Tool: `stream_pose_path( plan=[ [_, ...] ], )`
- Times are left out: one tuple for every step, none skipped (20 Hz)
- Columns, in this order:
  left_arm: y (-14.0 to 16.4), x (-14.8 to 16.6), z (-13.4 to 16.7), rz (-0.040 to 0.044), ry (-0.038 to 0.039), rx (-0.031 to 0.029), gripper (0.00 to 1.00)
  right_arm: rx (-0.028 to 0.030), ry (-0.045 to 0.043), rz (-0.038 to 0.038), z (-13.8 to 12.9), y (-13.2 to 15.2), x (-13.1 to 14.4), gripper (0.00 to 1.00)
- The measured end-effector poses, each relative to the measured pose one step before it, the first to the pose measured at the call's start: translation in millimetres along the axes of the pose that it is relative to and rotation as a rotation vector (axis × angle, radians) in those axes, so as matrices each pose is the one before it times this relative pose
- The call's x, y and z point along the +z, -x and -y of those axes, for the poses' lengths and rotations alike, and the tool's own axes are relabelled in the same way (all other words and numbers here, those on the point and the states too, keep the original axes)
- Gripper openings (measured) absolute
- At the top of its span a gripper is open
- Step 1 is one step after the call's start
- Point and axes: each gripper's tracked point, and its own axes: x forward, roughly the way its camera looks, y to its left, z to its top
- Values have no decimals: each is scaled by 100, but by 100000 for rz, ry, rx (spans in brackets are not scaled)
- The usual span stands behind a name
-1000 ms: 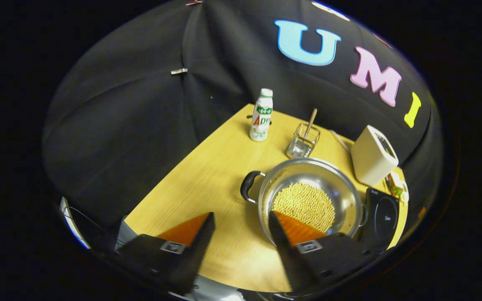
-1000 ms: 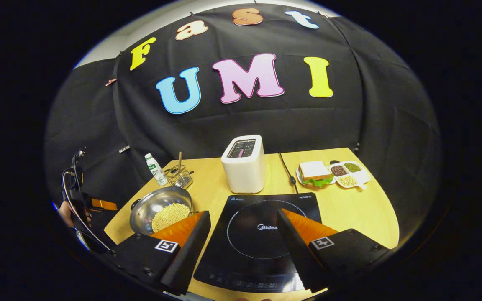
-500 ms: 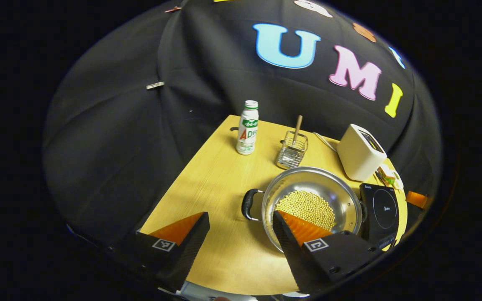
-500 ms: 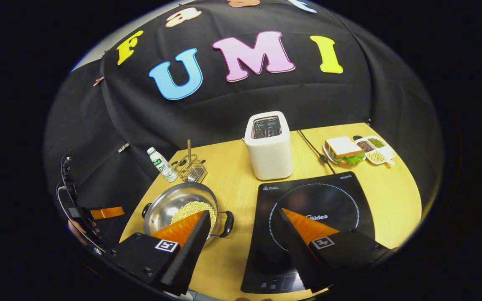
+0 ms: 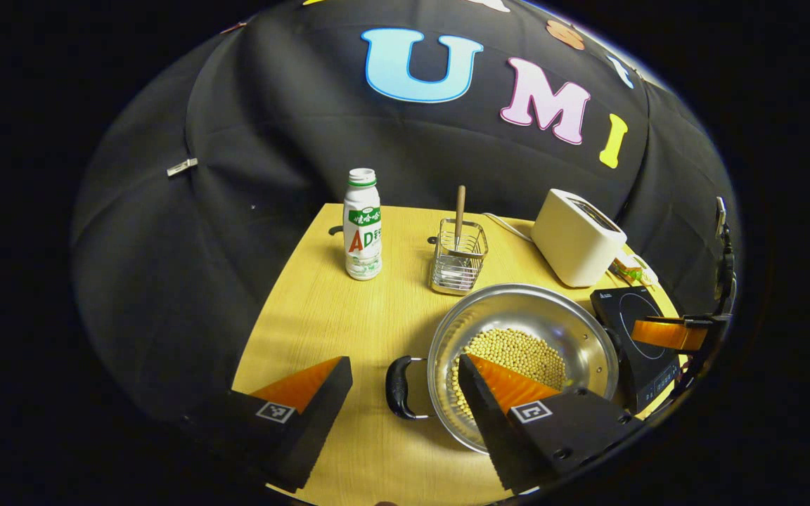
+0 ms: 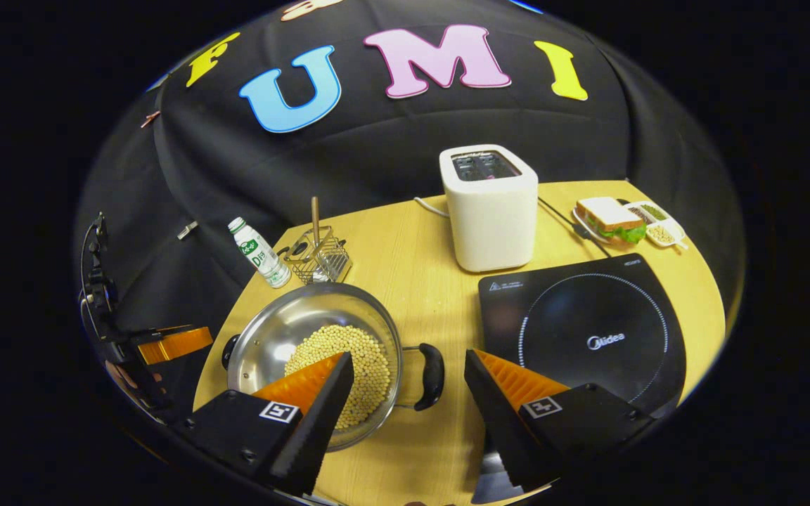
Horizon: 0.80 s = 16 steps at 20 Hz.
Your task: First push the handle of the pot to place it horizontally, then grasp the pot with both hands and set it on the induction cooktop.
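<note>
Left gripper: wide open, empty, straddling pot handle.
Right gripper: wide open, empty.
Hidden: pot's near rim, behind fingers.
Cooktop: cut off.

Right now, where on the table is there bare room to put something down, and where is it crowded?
Bare wood lies between the pot and the cooktop, in front of the toaster, and left of the pot below the bottle. The cooktop's surface is bare too. It is crowded at the back, where bottle, wire basket and pot stand close, and by the sandwich plate.
</note>
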Motion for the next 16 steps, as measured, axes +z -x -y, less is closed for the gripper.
stream_pose_path(
  plan=[
    [-454,-217,-93,-577,968,-1263,96,-1349,-760,5,316,-822,-118,99],
    [-547,-288,-186,-468,1096,-1045,96,-1556,-453,-1204,388,-718,-385,99],
    [-565,-411,-198,-590,1392,-422,96,-1767,-993,-1884,325,-475,-630,99],
    [-556,-344,-166,-609,1494,-617,96,-1426,-1464,-1305,198,-610,-426,99],
    [-471,-298,-50,-548,1500,-622,95,-926,-1361,-845,158,-553,-328,99],
    [-450,-134,-36,46,1274,-824,95,-741,-816,-694,130,-582,-319,99],
    [-586,-230,-82,-60,943,-896,96,-890,-306,-1156,120,-581,-509,99],
    [-502,-150,38,-295,662,-811,95,-345,121,-916,24,-456,-357,99],
    [-355,-180,167,-334,709,-972,95,-438,400,-846,-100,-353,-478,99],
    [-359,-202,141,-711,812,-784,95,-292,259,-837,-130,-373,-372,99],
    [-449,-234,-67,-653,750,-529,96,-227,78,-868,-68,-390,-449,99],
    [-354,-297,-2,-872,644,-371,95,-440,-140,-875,-109,-410,-344,99],
    [-550,-340,-155,-744,604,-62,95,-47,-209,-868,-263,-291,-386,99],
    [-431,-312,-93,-586,807,-96,95,-189,-78,-324,-135,-327,-218,99],
    [-383,-453,19,-584,1111,-303,95,-448,389,-125,-15,-295,-127,99],
    [-238,-364,37,-729,1346,-461,94,-668,464,151,110,-308,-70,99]
  ],
)
